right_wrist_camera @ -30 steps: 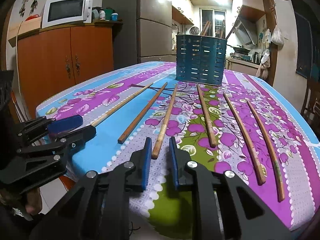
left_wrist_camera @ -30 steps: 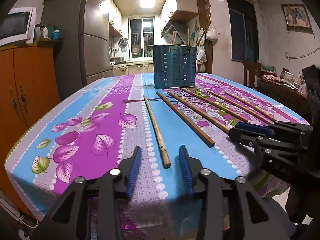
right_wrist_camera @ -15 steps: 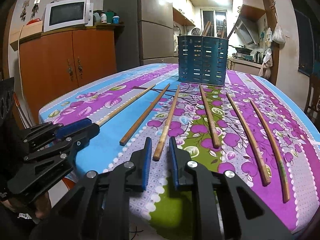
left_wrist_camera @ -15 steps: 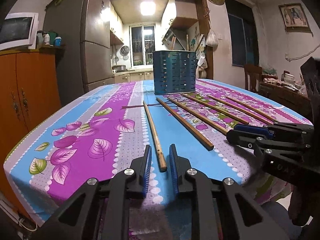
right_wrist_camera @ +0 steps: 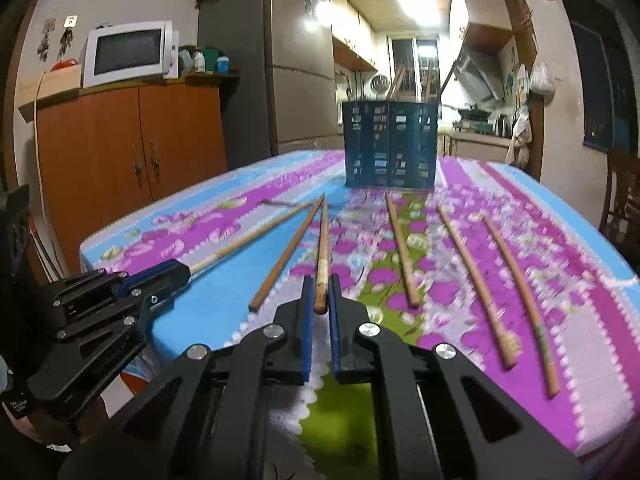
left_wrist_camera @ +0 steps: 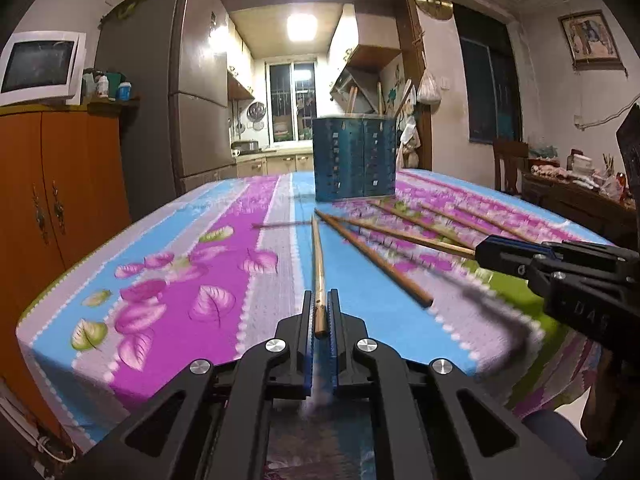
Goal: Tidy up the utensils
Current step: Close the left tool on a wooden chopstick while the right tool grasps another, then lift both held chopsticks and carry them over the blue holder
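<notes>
Here, chopstick point(left_wrist_camera: 319, 276) end between left claw point(left_wrist_camera: 320, 312) tips.

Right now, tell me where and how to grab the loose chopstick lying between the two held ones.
Grip the loose chopstick by its near end, coming from the table front edge along its length, one finger each side. It lies flat, pointing toward the holder, and that end sits nearest, clear of its neighbours.
</notes>
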The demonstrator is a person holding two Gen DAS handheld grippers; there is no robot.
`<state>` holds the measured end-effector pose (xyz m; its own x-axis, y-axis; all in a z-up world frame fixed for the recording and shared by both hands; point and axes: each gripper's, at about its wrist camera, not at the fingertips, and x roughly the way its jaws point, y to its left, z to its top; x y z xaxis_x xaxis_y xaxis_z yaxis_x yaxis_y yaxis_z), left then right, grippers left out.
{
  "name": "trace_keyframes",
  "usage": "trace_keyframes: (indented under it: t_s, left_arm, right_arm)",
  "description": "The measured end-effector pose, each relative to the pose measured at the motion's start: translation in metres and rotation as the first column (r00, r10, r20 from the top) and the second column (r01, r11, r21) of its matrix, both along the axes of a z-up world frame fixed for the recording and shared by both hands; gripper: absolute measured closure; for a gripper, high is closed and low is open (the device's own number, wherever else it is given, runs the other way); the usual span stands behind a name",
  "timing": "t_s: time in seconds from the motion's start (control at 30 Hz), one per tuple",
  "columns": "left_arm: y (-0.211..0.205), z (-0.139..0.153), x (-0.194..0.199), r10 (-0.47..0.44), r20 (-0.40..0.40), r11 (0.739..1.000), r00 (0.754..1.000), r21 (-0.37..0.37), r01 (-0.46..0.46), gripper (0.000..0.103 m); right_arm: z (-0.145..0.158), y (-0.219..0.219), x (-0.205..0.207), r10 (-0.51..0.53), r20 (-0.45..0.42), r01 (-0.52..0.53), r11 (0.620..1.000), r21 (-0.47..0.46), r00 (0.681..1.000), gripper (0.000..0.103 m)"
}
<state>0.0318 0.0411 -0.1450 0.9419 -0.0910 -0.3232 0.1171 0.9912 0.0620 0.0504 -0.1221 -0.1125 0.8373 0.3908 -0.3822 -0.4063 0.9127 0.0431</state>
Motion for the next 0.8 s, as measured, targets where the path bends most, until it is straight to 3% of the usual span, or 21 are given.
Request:
trace_keyframes:
  t_s: [0.23, 0.43, 0.63, 0.8]
  left_arm:
    - [0.003, 0.066, -0.016, -0.031, 0.142, 0.999, 0.989, -0.011, 0.033, 0.096]
    - [0.0, 0.121, -0.002, -0.076, 0.224, 0.997, 0.972, -0.002, 0.079, 0.096]
    - [-0.003, 0.159, 0.037, -0.098, 0.204, 0.995, 0.974, -0.006, 0.102, 0.096]
    - [-0.002, 0.177, 0.064, -0.116, 0.157, 0.991, 0.981, -0.045, 0.125, 0.096]
  right_arm:
    - [0.057, -0.011, -0.016, 0.002, 0.13, 0.0, 1.0, -0.015, 0.991, 0.098]
    - [0.106, -0.017, -0.009, 0.035, 0.209, -0.034, 0.999, -0.011, 0.977, 0.098]
    - [0.149, -0.018, 0.022, 0.077, 0.206, -0.077, 0.997, -0.009, 0.975, 0.098]
    - [0.166, -0.02, 0.048, 0.087, 0.165, -0.088, 0.996, 0.005, 0.982, 0.098]
